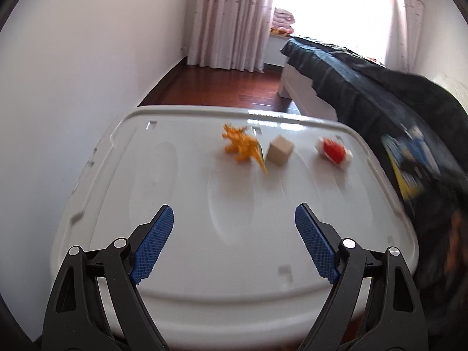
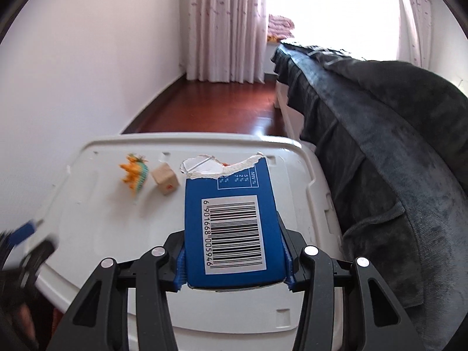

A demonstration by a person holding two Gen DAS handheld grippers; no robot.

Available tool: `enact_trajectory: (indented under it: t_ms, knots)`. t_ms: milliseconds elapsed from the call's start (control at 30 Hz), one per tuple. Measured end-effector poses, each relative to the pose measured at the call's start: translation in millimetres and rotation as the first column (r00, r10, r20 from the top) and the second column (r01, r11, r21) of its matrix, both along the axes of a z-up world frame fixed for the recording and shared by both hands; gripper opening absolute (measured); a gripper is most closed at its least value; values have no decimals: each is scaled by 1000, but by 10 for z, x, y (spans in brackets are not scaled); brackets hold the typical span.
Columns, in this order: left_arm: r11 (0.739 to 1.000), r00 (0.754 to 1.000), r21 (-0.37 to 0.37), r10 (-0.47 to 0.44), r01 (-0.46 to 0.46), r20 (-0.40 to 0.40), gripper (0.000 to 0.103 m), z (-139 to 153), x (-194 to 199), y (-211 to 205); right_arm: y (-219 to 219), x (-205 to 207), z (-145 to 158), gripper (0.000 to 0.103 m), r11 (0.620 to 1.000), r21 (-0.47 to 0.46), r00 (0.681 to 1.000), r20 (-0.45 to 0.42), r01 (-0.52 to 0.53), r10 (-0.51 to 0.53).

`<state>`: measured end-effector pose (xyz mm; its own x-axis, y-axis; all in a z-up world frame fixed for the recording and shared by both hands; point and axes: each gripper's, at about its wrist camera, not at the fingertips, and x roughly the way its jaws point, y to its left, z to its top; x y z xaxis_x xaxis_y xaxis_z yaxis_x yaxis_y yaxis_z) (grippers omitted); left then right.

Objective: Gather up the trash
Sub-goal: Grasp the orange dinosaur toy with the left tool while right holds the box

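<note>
Room: white walls, a reddish wooden floor point(image 1: 222, 84), pale patterned curtains point(image 1: 231, 20) beside a bright window, and a bed point(image 2: 380, 134) under a dark blue-grey cover along the right.
Surface: one white plastic storage-box lid point(image 1: 181, 193), glossy, with shallow moulded ovals and a raised rim; it serves as the counter.
Toys, counted: one orange dinosaur figure point(image 1: 241, 146), one beige wooden cube point(image 1: 280, 149) just beside its tail, and one red-and-white object point(image 1: 333, 149) further right, too blurred to name.
Trash, counted: one blue carton point(image 2: 234, 228), torn open along its top edge, barcode facing the right wrist camera.
Carton position: held above the lid's near right part, clear of the toys.
Right hand-held gripper point(image 2: 234, 266): clenched on the carton's lower sides, blue pads pressing both edges.
Left hand-held gripper point(image 1: 234, 242): released, jaws spread wide over the near half of the lid, nothing between them.
Left view, right edge: the carton point(image 1: 409, 166) appears as a motion-blurred blue-and-yellow shape.
</note>
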<state>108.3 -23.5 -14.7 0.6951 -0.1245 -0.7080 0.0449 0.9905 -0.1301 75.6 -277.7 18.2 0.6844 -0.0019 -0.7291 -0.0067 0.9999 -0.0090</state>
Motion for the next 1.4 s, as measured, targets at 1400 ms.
enact_trajectory:
  t_ms: [1400]
  knots:
    - [986, 986, 97, 147, -139, -80, 57, -571, 1111, -6, -82, -204, 113, 48, 998, 23, 997, 60, -56, 55]
